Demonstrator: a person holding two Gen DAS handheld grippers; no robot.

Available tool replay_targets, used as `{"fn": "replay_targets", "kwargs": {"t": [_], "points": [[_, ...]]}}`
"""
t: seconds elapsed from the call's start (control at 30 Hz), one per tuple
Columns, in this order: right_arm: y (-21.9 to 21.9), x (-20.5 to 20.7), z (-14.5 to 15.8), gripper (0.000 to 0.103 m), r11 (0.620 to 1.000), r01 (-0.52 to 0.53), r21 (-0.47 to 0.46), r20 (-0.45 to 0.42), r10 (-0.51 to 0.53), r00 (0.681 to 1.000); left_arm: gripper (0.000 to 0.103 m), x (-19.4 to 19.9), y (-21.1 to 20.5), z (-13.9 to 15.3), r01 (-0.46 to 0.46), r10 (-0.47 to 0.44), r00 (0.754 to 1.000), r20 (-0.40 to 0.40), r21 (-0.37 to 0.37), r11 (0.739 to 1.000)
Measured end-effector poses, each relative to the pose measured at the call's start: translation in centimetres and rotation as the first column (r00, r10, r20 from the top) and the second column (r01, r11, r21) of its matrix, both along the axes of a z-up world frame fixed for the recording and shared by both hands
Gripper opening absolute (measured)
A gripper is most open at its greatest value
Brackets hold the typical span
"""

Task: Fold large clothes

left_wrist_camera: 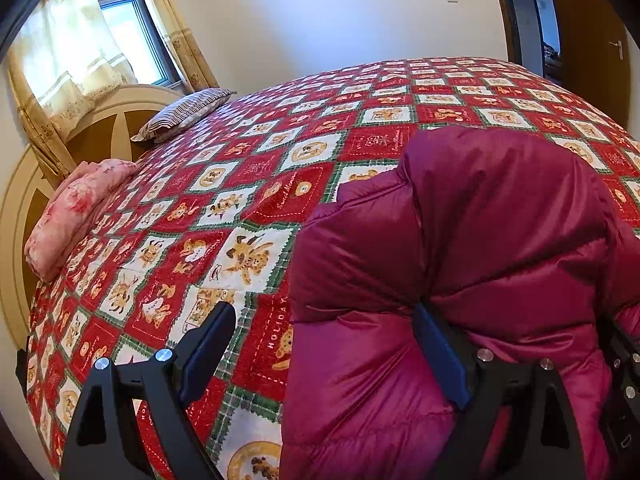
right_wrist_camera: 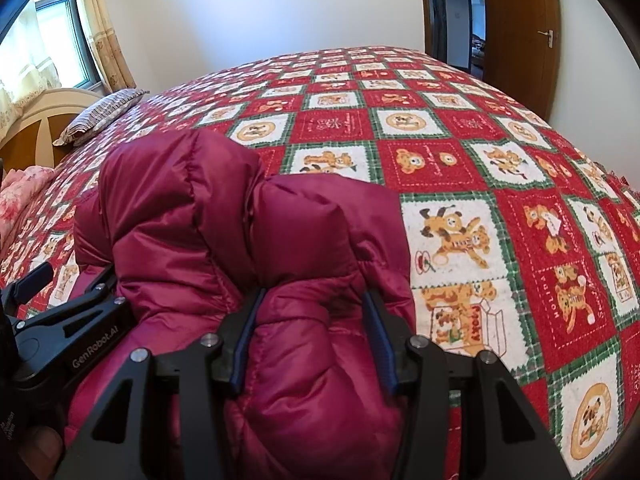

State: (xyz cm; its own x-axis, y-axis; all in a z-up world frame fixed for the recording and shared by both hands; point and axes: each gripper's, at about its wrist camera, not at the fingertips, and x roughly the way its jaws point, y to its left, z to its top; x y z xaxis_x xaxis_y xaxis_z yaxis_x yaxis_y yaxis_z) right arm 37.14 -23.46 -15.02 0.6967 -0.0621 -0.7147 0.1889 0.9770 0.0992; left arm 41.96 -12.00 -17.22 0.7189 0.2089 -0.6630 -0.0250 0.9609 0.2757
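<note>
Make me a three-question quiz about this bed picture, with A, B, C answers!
1. Where does the striped pillow lie?
A. by the headboard
B. on the jacket
C. on the floor

2. What colour is the puffy jacket?
A. blue
B. dark pink-purple
C. yellow

3. What is the right gripper doing?
A. hanging open over the bedspread
C. holding a pillow
B. squeezing a fold of the jacket

Answers:
1 A: the pillow sits at the head end of the bedspread, against the headboard.
2 B: the whole jacket is a shiny dark pink-purple.
3 B: its jaws press on a bunched fold of jacket, while the left gripper stands wide open, one finger over the bedspread and one at the jacket's edge.
</note>
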Motion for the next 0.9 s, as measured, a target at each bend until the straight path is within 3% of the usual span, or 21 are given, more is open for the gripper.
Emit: {"fn": "replay_targets", "kwargs": {"t": [0.1,0.3,0.33,0.37,0.4,0.43,0.5,0.57,0.9], "points": [[0.1,-0.2,1.5,0.052,1.0,-0.022,-0.01,-0.017,0.022,1.0,0.091,-0.3,0.5,1.0,0.016,-0.016,1.0,-0.001,-0.016,1.0],[-1.3,0.3,6.8,0.054,0.999,0.03,0.039,0.112,-0.035,0.993,0.091,0.3,3.1,5.6,-0.021,0.029,0.999,0.042,-0.18,0.983],[-1.4,1.4,6.7,0.053,0.998,0.033,0.049,0.094,-0.037,0.995,0.091,1.0,2.9,5.7,-0.011,0.017,0.999,0.03,-0.184,0.983],[-1.5,2.2,6.2,0.046,0.998,0.037,0.056,0.074,-0.041,0.996,0.091,1.4,2.5,5.6,-0.004,0.008,1.0,0.022,-0.174,0.985],[-1.7,3.4,5.1,0.036,0.997,0.036,0.063,0.038,-0.039,0.999,0.091,1.9,2.0,5.1,0.003,-0.001,1.0,0.015,-0.144,0.99],[-1.8,4.0,4.1,0.033,0.998,0.04,0.058,0.013,-0.041,0.999,0.091,2.3,1.4,4.2,0.001,0.0,1.0,0.01,-0.093,0.996],[-2.2,4.2,2.4,0.032,0.996,0.06,0.064,-0.009,-0.059,0.998,0.091,2.6,0.8,2.5,0.004,-0.004,1.0,-0.015,-0.048,0.999],[-2.5,3.7,1.5,0.032,0.993,0.06,0.1,-0.001,-0.06,0.998,0.092,2.2,0.9,1.5,0.008,-0.008,1.0,-0.002,-0.065,0.998],[-2.1,4.3,0.1,0.032,0.997,0.046,0.059,-0.023,-0.045,0.999,0.1,3.0,0.8,-0.3,-0.03,0.028,0.999,-0.032,-0.057,0.998]]}}
